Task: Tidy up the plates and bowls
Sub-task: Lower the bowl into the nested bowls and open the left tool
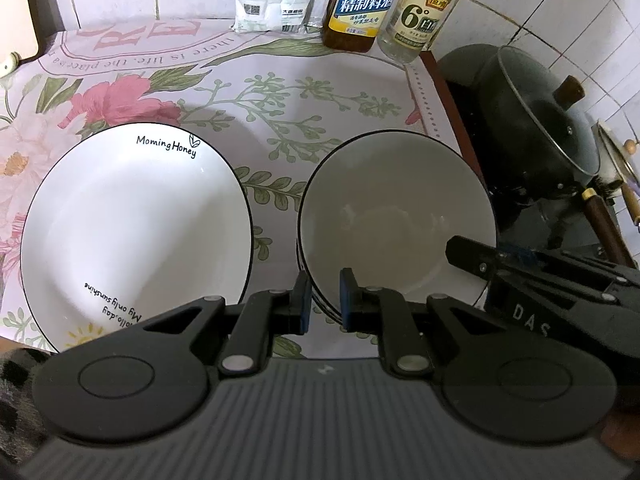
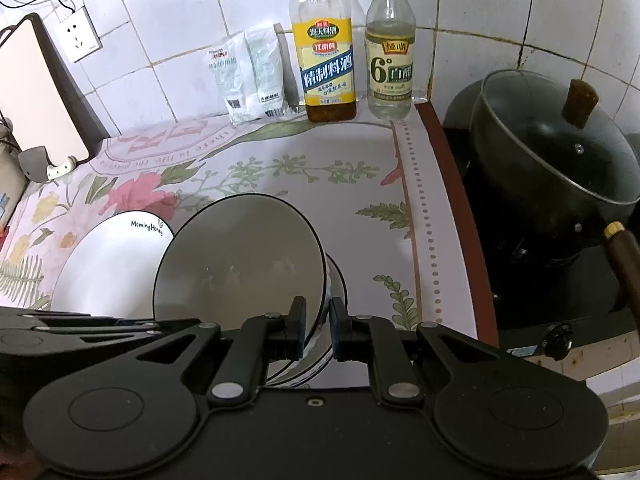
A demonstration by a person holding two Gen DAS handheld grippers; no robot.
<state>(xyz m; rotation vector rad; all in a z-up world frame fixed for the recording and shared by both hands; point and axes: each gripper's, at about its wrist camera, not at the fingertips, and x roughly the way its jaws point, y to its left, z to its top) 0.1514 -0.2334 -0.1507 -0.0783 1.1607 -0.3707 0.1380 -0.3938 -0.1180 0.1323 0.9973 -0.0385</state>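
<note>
Gripping the rim of a tilted white bowl [image 2: 240, 264] above a stack of bowls [image 2: 334, 280], the right tongs [image 2: 318, 328] risk chipping it or slipping; the left tongs [image 1: 325, 300] straddle, narrowly parted, the bowl's near rim beside the plate [image 1: 132, 232] on the surface [image 1: 320, 92].

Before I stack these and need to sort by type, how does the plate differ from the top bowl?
The plate is wider and shallower; the top bowl is deeper and narrower. The plate carries printed lettering and a yellow flower; the top bowl's inside is plain. The plate lies flat on the tablecloth; the top bowl sits tilted on other bowls, its rim between the right gripper jaws. Both are white with a dark rim line.
</note>
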